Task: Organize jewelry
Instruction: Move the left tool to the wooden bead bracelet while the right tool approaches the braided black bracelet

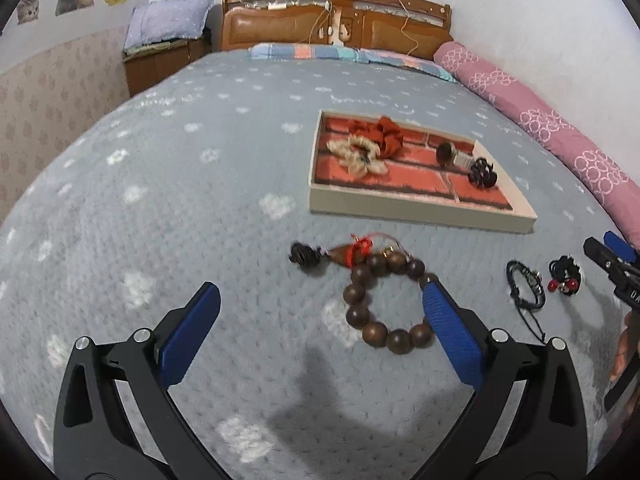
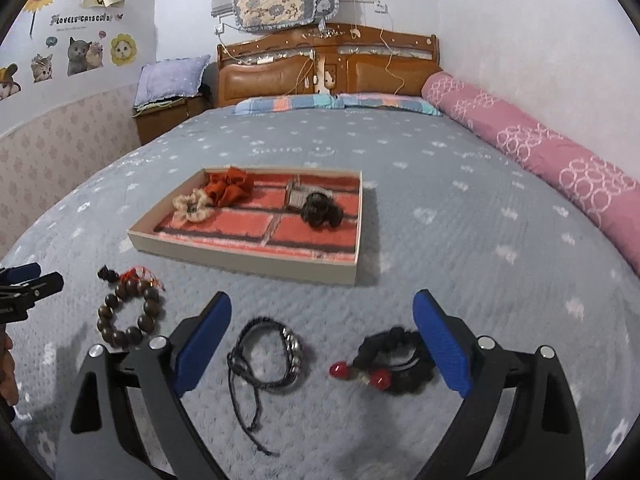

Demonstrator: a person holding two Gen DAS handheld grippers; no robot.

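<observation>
The left gripper [image 1: 320, 304] stands wide and empty over the grey-blue bedspread [image 1: 160, 208], its right pad overlapping the wooden bead bracelet [image 1: 386, 304] with its red-corded tassel. The right gripper [image 2: 322, 312] is equally wide and holds nothing, with the black braided bracelet [image 2: 266, 354] and the black hair tie with red beads [image 2: 394, 360] lying between its blue pads [image 2: 204, 344]. Farther up the bed sits the shallow brick-patterned tray [image 2: 240, 254], holding a rust scrunchie [image 2: 228, 190], a cream scrunchie [image 2: 192, 206], a watch [image 1: 452, 154] and a black hair claw [image 1: 482, 174].
</observation>
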